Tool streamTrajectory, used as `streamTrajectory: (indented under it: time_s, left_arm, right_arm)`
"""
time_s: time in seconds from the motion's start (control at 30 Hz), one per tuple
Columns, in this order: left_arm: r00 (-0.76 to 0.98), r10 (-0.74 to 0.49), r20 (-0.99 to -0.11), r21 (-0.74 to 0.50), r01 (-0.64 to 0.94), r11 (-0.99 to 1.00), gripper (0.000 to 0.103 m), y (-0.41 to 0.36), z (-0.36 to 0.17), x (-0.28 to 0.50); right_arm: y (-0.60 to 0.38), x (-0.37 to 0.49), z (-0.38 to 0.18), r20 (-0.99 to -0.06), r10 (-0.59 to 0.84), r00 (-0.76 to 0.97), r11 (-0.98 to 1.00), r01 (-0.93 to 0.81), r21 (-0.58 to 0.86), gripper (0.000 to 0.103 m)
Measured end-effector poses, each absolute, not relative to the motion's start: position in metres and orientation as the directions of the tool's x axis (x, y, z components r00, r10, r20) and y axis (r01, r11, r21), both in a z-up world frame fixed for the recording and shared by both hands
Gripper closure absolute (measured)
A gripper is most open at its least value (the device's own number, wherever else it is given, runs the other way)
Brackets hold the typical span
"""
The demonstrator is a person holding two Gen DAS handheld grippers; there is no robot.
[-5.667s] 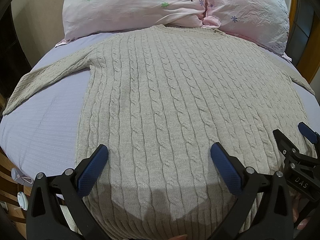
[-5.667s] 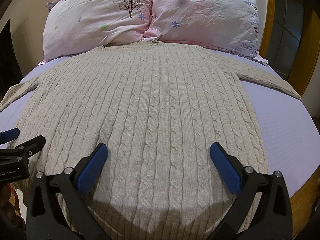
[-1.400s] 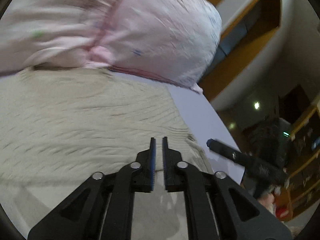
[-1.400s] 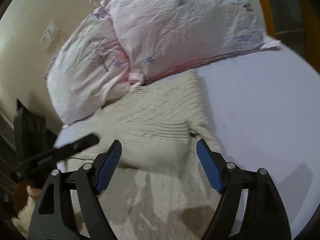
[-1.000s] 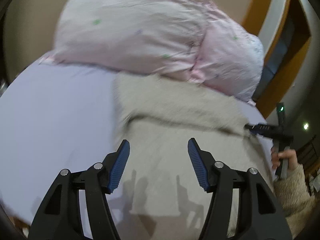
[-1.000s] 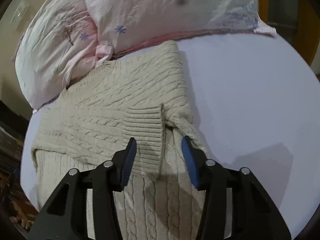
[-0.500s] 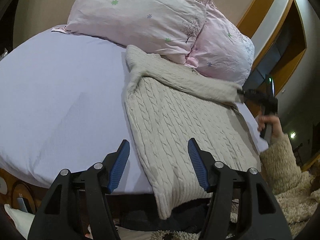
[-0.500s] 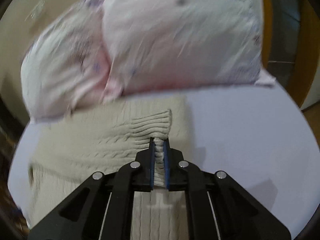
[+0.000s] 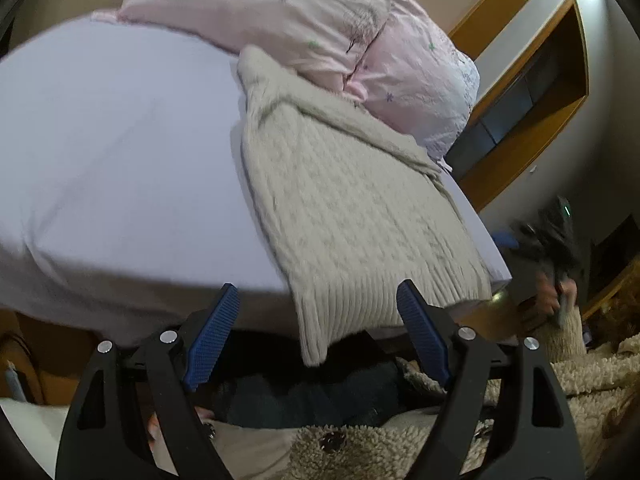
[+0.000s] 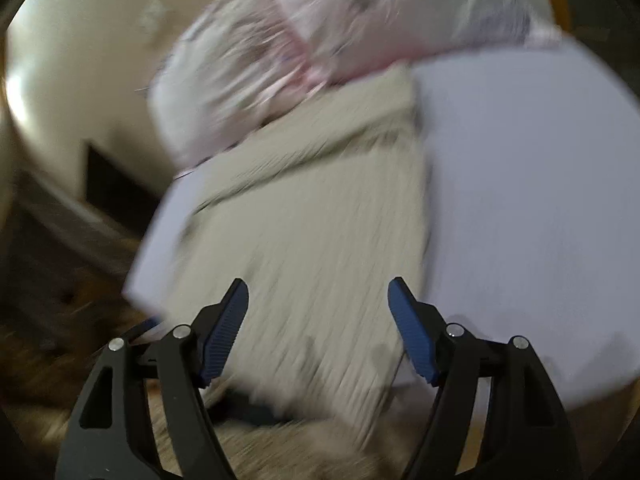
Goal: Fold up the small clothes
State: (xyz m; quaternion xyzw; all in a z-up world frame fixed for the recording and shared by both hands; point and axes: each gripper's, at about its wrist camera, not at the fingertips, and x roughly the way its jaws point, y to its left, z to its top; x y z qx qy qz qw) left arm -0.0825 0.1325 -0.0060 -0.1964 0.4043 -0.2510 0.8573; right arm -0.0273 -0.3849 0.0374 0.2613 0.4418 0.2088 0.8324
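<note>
A: While both of your tools hang back off the foot of the bed [image 9: 100, 152], where does the sweater [image 9: 352, 208] lie from them?

B: Straight ahead and below you. It's a long strip on the bed, sleeves laid across near the pillows [image 9: 280, 12], ribbed hem [image 9: 360, 312] drooping over the near edge. Its long axis runs away from you, hem toward the pillows.

A: Which one is nearer the hem?

B: Your left hand-held gripper [image 9: 318, 334], I'd judge; the hem hangs just ahead of it, a bit right of centre. It's spread wide, nothing in it. Your right hand-held gripper [image 10: 318, 330] is likewise spread and empty, facing the sweater's [image 10: 320, 220] near end, though that view is badly smeared.

A: Any labels or writing to read?

B: None I can make out on the sweater, bedding or tools.
</note>
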Motion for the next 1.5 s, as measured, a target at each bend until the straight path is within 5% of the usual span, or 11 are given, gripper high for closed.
streamTrajectory:
  time_s: [0.13,0.33,0.4,0.47,0.5,0.63,0.7,0.93,1.17,1.43,1.5]
  left_arm:
    - [0.518,-0.634,-0.574,-0.601,0.258,0.756,0.022,0.130,-0.024,-0.083]
    - [0.506,-0.652,-0.565,-0.608,0.278,0.743,0.040,0.114,-0.030,-0.082]
    - [0.511,-0.643,-0.570,-0.607,0.265,0.749,0.047,0.110,-0.033,-0.081]
    - [0.510,-0.636,-0.579,-0.609,0.248,0.753,0.053,0.107,-0.037,-0.081]
    - [0.509,-0.627,-0.590,-0.607,0.232,0.760,0.060,0.106,-0.041,-0.081]
    - [0.513,-0.626,-0.587,-0.638,0.182,0.748,0.076,0.110,-0.051,-0.077]
    - [0.499,-0.674,-0.544,-0.697,0.179,0.695,0.096,0.113,-0.053,-0.076]
    - [0.528,-0.730,-0.434,-0.691,0.324,0.646,0.096,0.112,0.026,-0.056]
    - [0.766,-0.480,-0.429,-0.576,0.177,0.798,0.096,0.129,0.086,0.103]
    - [0.691,-0.303,-0.657,-0.438,-0.022,0.899,0.096,0.099,0.028,0.242]
    - [0.678,-0.316,-0.664,-0.439,-0.012,0.898,0.096,0.101,0.026,0.243]
  right_arm:
    - [-0.389,-0.082,0.012,-0.622,0.634,0.460,0.718,-0.052,0.694,0.031]
    - [-0.401,-0.083,-0.064,-0.585,0.703,0.404,0.577,0.159,0.802,0.042]
    - [-0.396,-0.074,-0.080,-0.551,0.730,0.404,0.534,0.164,0.829,0.055]
    - [-0.389,-0.071,-0.093,-0.481,0.782,0.396,0.465,0.141,0.874,0.093]
    - [-0.385,-0.070,-0.094,-0.455,0.799,0.393,0.446,0.120,0.887,0.094]
    - [-0.380,-0.077,-0.079,-0.472,0.780,0.411,0.498,0.049,0.866,0.096]
    - [-0.382,-0.081,-0.063,-0.475,0.759,0.445,0.524,0.014,0.851,0.096]
    - [-0.384,-0.050,0.050,-0.352,0.694,0.628,0.611,-0.256,0.749,0.097]
    - [-0.373,0.078,0.104,-0.261,0.532,0.805,0.711,-0.258,0.655,0.096]
    - [-0.374,0.227,0.018,-0.579,0.258,0.773,0.767,0.200,0.609,0.094]
    - [-0.377,0.233,0.008,-0.606,0.206,0.768,0.768,0.257,0.587,0.077]
